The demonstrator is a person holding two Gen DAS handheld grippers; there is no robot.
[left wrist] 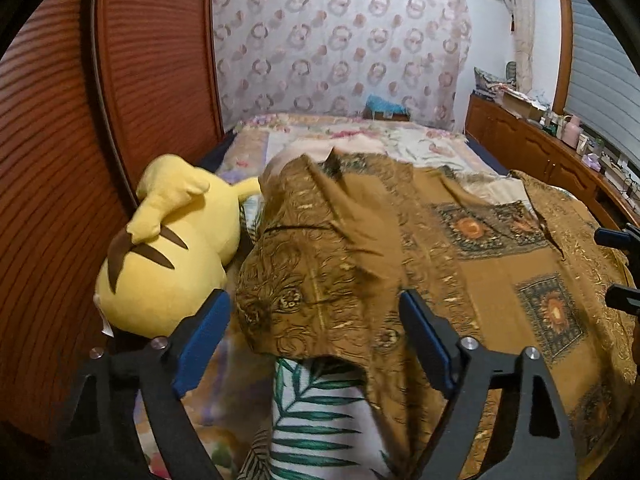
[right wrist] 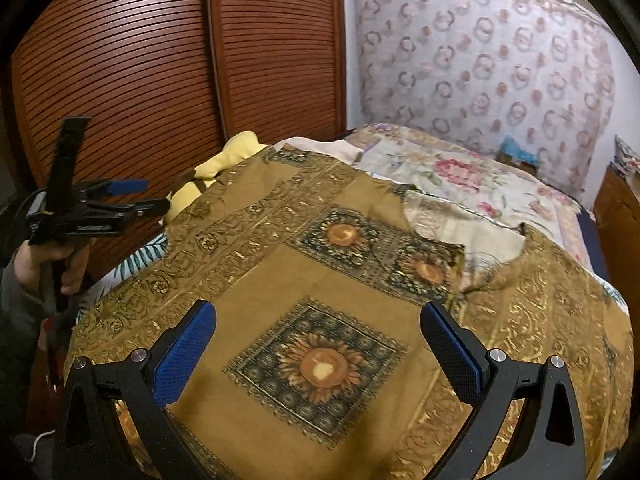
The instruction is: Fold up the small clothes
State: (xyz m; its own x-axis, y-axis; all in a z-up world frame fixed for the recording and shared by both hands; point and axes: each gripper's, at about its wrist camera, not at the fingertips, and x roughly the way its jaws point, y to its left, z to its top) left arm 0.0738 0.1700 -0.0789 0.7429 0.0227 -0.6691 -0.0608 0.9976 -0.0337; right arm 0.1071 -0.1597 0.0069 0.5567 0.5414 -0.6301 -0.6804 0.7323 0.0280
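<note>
A brown shirt with gold scrollwork and sunflower squares (right wrist: pixel 320 272) lies spread on the bed; it also shows in the left wrist view (left wrist: pixel 460 264), with its left side folded over in a rumpled flap (left wrist: pixel 320 248). My left gripper (left wrist: pixel 314 324) is open and empty above the shirt's left edge. It also shows at the far left of the right wrist view (right wrist: pixel 154 196). My right gripper (right wrist: pixel 318 336) is open and empty above the shirt's middle, over a sunflower square. Its fingertips (left wrist: pixel 616 236) show at the right edge of the left wrist view.
A yellow plush toy (left wrist: pixel 168 248) lies on the bed left of the shirt, against a slatted wooden wardrobe (right wrist: pixel 160 80). A leaf-print cloth (left wrist: pixel 320 412) lies under the shirt's near edge. A floral bedspread (right wrist: pixel 460 184) covers the far bed. A cluttered wooden cabinet (left wrist: pixel 540 148) stands at right.
</note>
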